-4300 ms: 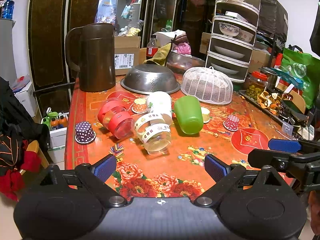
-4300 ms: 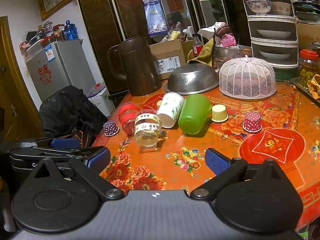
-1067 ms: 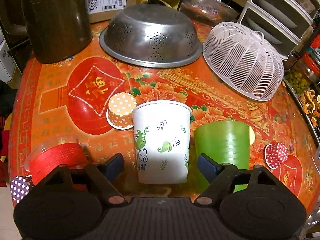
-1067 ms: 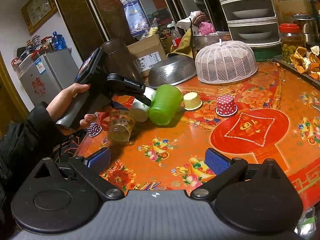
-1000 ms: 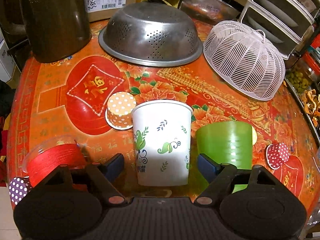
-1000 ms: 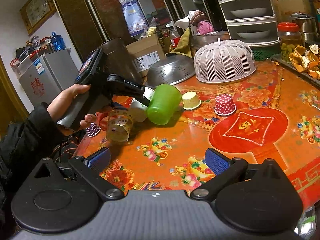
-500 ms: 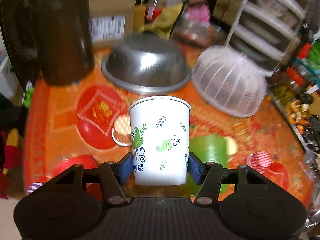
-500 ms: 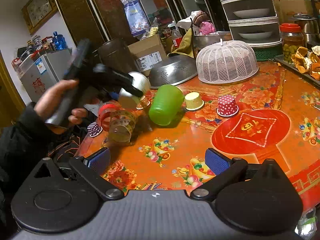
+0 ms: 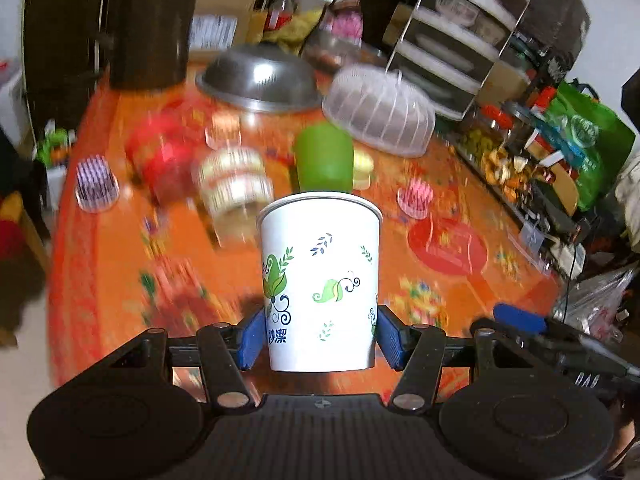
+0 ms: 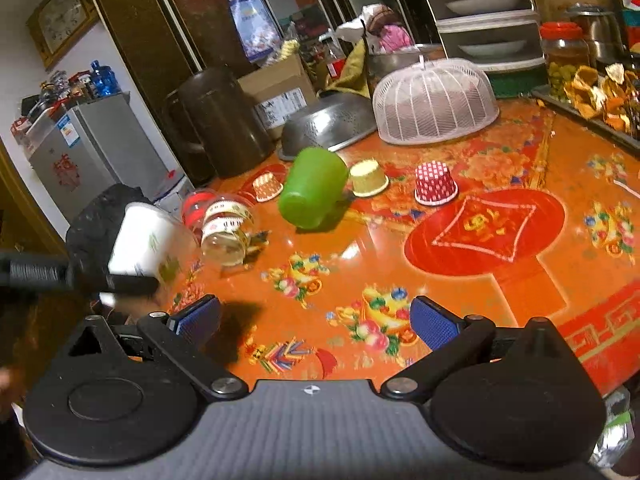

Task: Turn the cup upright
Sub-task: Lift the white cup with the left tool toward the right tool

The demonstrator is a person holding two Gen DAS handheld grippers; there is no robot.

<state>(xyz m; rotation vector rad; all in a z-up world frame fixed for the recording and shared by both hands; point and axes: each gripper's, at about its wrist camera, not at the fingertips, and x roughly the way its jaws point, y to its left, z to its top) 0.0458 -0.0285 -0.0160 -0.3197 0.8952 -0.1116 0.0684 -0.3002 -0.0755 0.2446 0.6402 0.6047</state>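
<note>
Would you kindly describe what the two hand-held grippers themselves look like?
Both look alike. The left hand-held gripper has a black ribbed plastic body, two round black discs, black linkage arms with silver pivot screws, and blue textured finger pads. The right hand-held gripper shows the same build. No cables or sleeves are visible.

Bare tablecloth [image 10: 460, 280] ahead; green cup [image 10: 312, 188] and jar [image 10: 226, 236] crowd beyond.

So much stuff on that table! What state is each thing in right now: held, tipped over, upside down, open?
White paper cup: lifted off the table, clamped near its base, rim on top.
Left gripper: shut on the cup.
Right gripper: open, empty.
Green cup: lying on its side.
Clear taped cup: lying on its side.
Red dotted cupcake liner: upside down.
Metal colander: upside down.
White mesh food cover: dome up on the table.
</note>
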